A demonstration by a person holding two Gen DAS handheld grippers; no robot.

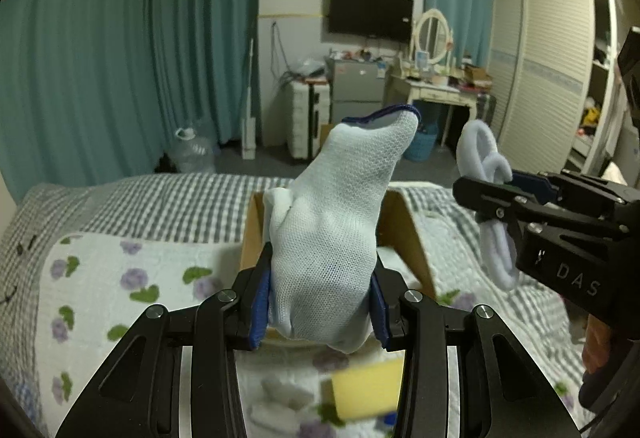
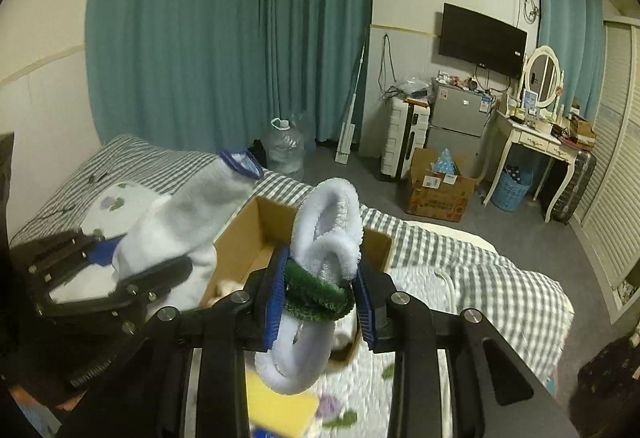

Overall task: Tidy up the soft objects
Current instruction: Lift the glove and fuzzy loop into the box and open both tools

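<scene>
My left gripper is shut on a pale blue mesh sock with a dark blue cuff, held up above the bed. My right gripper is shut on a fluffy white loop with a green fuzzy band; that loop also shows at the right of the left wrist view, in the right gripper. In the right wrist view, the left gripper and its sock are at left. An open cardboard box sits on the bed behind both, with something pale inside.
A yellow sponge and small white pieces lie on the flowered quilt below the grippers. Beyond the checked bedspread stand a water jug, another cardboard box, a fridge, a dressing table and a wardrobe.
</scene>
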